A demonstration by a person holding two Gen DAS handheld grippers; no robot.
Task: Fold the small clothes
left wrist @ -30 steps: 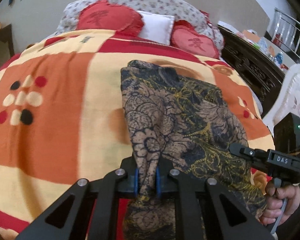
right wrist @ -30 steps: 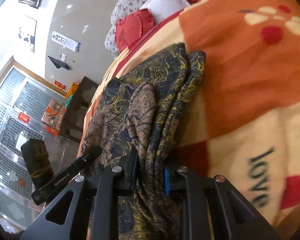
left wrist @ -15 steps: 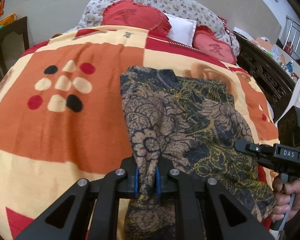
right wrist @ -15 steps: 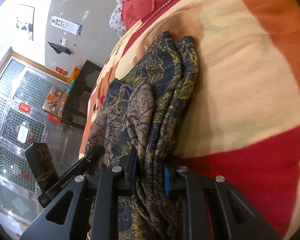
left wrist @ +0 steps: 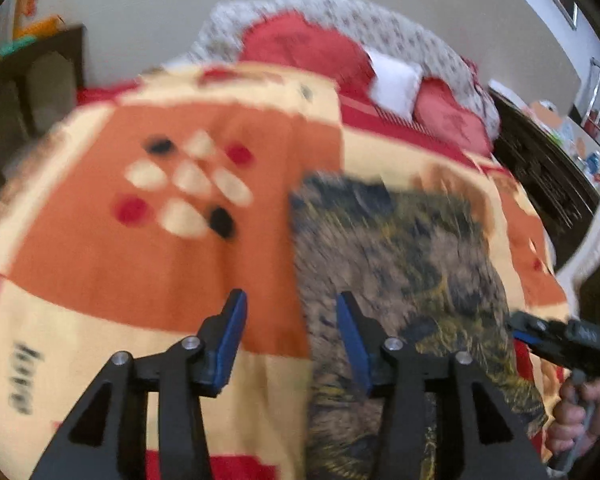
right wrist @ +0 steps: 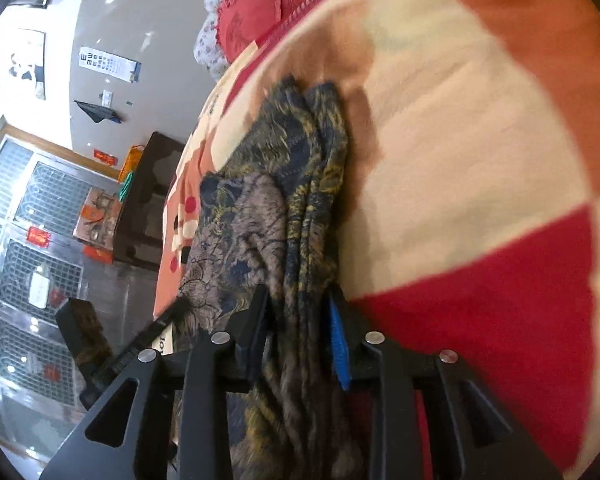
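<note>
Bed (left wrist: 80, 280): carrying everything under a patterned blanket.
Folded dark floral garment (left wrist: 400, 264): lying on the bed, well short of the pillows.
Left gripper (left wrist: 291, 328): jaws standing wide, holding nothing.
Right gripper (right wrist: 300, 320): jaws pinching the garment's near edge.
Risk: dragging could be undoing the layers.
Left view is blurring; near edge cut off.

Garment (right wrist: 296, 208): thin woven cloth, matt, floral print, creased. Blanket (left wrist: 100, 264): fleecy, soft-napped, matt. Left gripper (left wrist: 290, 336): matt black plastic with bright metal screws, smooth blue pads on fingers (left wrist: 350, 340); cabinet (right wrist: 148, 200) dark wood, semi-gloss.
</note>
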